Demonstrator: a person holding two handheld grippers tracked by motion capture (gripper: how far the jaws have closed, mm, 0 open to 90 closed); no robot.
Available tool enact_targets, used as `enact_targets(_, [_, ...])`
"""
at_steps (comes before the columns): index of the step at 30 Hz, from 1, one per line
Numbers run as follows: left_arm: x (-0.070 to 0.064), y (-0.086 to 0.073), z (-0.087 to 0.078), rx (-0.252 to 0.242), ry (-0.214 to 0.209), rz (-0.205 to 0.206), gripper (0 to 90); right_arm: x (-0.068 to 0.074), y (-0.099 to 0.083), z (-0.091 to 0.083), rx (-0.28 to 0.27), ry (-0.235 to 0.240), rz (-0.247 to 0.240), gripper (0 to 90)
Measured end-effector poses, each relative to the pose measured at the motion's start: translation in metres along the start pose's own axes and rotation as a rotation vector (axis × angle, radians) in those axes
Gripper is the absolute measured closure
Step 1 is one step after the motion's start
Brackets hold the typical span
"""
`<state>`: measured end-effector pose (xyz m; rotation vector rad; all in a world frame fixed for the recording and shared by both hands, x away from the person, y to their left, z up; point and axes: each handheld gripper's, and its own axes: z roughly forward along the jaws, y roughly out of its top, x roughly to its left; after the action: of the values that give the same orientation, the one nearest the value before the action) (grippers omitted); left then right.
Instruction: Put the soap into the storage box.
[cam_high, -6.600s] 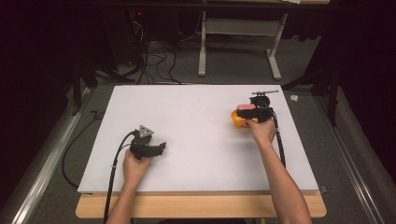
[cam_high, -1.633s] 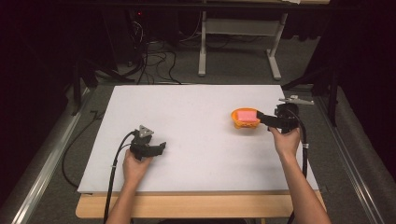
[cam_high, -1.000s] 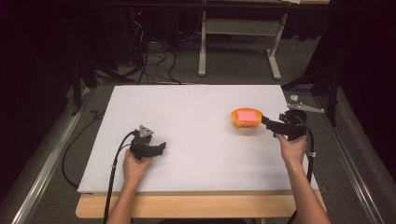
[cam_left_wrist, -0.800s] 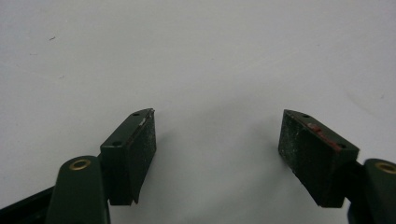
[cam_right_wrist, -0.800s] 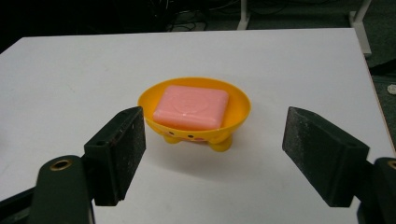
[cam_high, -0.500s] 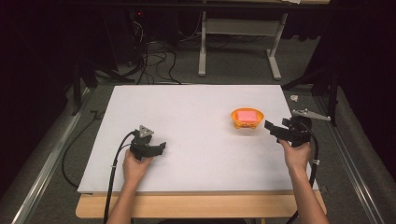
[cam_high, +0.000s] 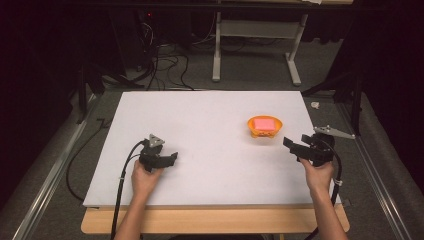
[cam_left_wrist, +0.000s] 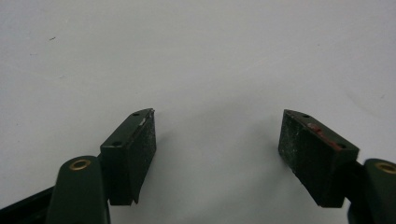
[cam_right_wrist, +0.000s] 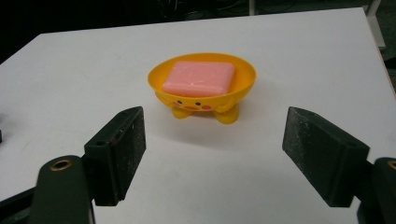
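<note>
Right tongs (cam_right_wrist: 212, 156), jaws spread, empty, aimed at dish (cam_right_wrist: 202, 95) holding soap (cam_right_wrist: 199, 78); left tongs (cam_left_wrist: 217, 144) likewise spread over bare tabletop (cam_high: 210, 150).

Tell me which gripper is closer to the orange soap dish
Right. The right gripper sits just beside the orange soap dish, jaws open toward it; the left gripper rests far across the table.

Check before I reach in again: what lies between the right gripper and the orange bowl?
Nothing: the right gripper view shows bare white table between the open right gripper and the orange bowl.
</note>
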<state>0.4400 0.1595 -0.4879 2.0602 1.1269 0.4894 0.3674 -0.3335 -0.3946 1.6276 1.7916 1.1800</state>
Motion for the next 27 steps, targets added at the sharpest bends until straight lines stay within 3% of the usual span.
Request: enact_targets(27, [0.0,0.0,0.0,0.001,0.0,0.0,28.0,-0.002,-0.035,0.019,0.069,0.009,0.021,24.9])
